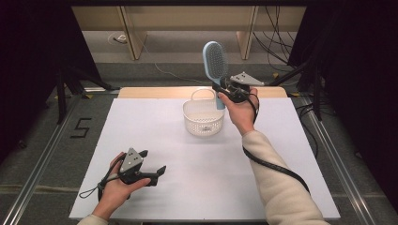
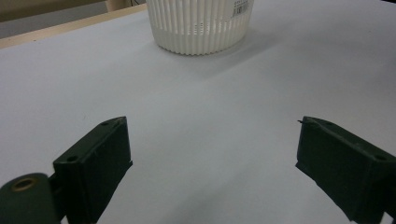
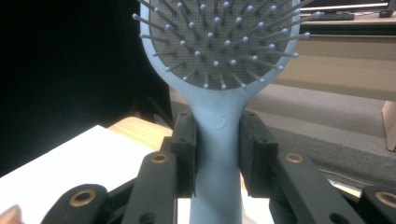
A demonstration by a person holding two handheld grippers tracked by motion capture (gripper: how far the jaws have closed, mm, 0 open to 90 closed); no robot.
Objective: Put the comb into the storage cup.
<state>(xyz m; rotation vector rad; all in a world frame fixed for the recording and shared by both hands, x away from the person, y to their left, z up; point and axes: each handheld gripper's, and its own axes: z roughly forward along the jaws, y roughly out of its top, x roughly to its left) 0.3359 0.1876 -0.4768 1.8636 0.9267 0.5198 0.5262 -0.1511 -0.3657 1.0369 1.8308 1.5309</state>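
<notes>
Cream fleece sleeve (image 1: 281,187); black claws with grey plates, black cables.

Left hand (image 1: 115,185) low at near left of table, palm cupping left gripper (image 1: 152,165); jaws wide apart, pointing forward across the surface, nothing between them. Right arm in a cream sleeve (image 1: 277,180) reaches forward, wrist raised. Right gripper (image 1: 221,87) held aloft, jaws clamped on a blue handle (image 3: 217,154), pads pressing both sides. Right fingers apparently wrapped round the gripper body, partly hidden.
</notes>
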